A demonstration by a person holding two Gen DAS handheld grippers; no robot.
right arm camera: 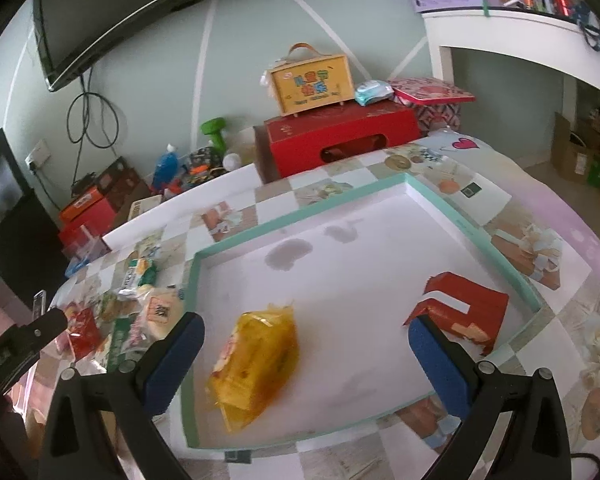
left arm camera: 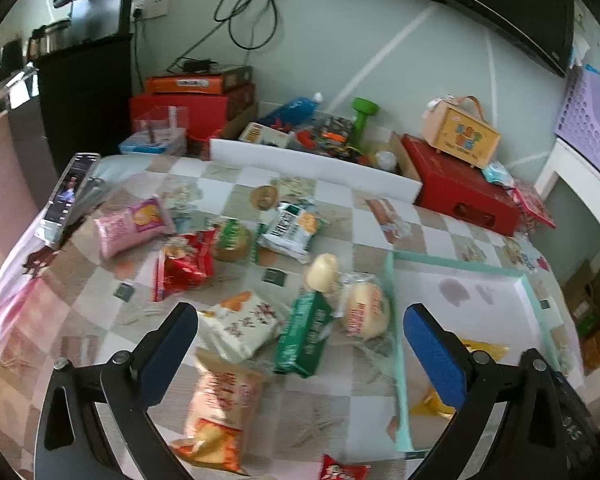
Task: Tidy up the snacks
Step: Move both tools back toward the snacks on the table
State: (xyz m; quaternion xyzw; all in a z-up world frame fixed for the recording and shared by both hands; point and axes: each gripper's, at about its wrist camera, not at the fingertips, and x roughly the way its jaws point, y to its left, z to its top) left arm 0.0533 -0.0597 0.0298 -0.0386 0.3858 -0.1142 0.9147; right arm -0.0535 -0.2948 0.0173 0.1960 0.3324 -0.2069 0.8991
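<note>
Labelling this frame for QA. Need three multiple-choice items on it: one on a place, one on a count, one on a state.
1. Where does the yellow packet lie?
A. Inside the teal-rimmed tray
B. On the red box by the wall
C. Among the snacks left of the tray

2. How many snack items lie inside the tray?
A. None
B. Two
C. Five

3. What state are the right tongs in?
A. Shut on the yellow packet
B. Open, holding nothing
C. Shut on the red packet

Key: 1 A, the packet rests on the tray's white floor, inside the rim. 2 B, only the yellow packet and the red packet lie there. 3 B, the blue pads stand wide apart with the packet lying loose between them.
</note>
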